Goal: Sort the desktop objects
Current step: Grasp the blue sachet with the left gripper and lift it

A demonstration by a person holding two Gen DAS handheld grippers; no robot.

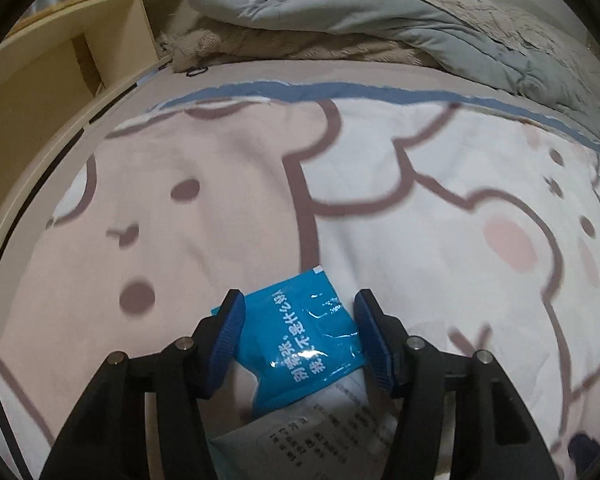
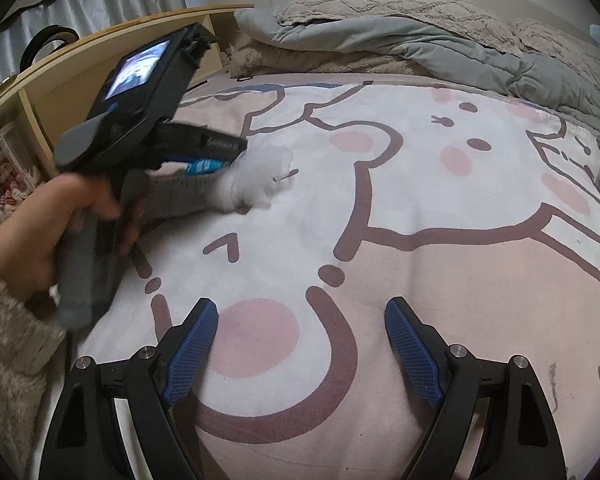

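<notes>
My left gripper (image 1: 298, 308) holds a blue packet (image 1: 308, 332) printed with white Chinese writing; its lower white label is too blurred to read. My right gripper (image 2: 302, 312) gapes wide, empty.

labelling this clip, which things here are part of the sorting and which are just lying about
Job:
- blue packet between the left claw's pads
- right claw, open, nothing in it

Lying about:
- cartoon bedsheet
- grey quilt
- wooden shelf

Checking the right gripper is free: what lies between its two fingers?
Nothing held: between the right gripper fingers lies only bare bedsheet, shown in the right wrist view.
</notes>
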